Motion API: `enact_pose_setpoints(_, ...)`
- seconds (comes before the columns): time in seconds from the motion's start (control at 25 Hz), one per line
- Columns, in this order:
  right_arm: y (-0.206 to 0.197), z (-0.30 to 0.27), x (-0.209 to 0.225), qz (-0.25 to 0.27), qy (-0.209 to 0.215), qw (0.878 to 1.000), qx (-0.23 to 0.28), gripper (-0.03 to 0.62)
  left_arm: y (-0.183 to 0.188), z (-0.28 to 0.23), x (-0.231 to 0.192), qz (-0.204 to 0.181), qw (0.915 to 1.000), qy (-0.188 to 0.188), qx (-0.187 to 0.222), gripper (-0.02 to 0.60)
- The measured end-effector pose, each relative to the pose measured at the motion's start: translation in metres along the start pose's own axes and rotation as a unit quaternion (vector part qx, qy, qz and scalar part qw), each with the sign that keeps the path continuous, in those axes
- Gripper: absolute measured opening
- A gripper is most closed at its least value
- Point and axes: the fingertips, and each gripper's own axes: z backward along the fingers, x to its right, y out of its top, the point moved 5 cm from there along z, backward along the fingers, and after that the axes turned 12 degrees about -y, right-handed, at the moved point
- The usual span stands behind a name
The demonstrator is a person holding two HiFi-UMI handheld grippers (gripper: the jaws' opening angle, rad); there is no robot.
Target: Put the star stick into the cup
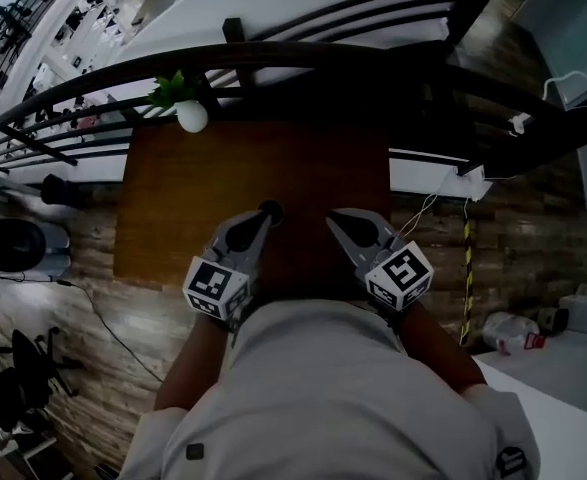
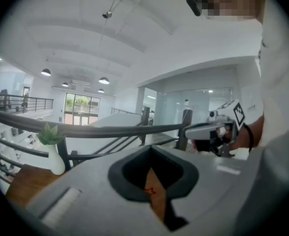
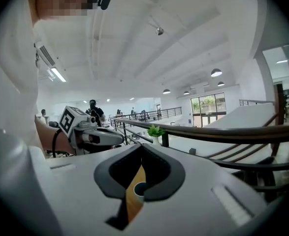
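Both my bare forearms come out from under my light shirt and run forward to the near edge of the brown tabletop point(image 1: 173, 198); I hold the left tool point(image 1: 265, 218) and the right tool point(image 1: 335, 219) low and close to my body, noses pointing away from me and angled in toward each other, marker cubes at the rear nearest me; in the head view my hands are hidden under the cubes and tool bodies; left tool: jaws together at the tips, nothing clamped, only a thin slit behind the tips showing tabletop; right tool: same, jaws together, nothing clamped; star stick point(image 2: 150, 191): only a small red star shape shows through the left tool's slit, lying on the tabletop below the jaws, not between them; the stick part is cut off by the jaws, can't make it out; cup point(image 3: 140, 190): pale rim, dark inside, seen through the right tool's slit, standing on the tabletop beneath that tool, mostly hidden by the jaws; head view is dim; a dark round blob sits right at the left tool's tip, can't tell what it is; the star can't be picked out there; white vase point(image 1: 192, 116) with green leaves stands near the tabletop's far left corner, by the dark railing point(image 1: 303, 53); my torso covers the tabletop's near part.
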Motion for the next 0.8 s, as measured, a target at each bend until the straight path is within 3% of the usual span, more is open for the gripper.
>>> enact_pose_setpoints(0.52, 0.011, 0.022, -0.019, 0.014, 0.027, 0.999, 0.017, 0.008, 0.011, 0.034, 0.038, -0.017, 0.9991, 0.038, -0.003, 0.003)
enact_pose_setpoints(0.8, 0.011, 0.018, -0.047, 0.023, 0.030, 0.999, 0.022, 0.008, 0.003, 0.064, 0.042, -0.013, 0.9995, 0.030, -0.003, 0.003)
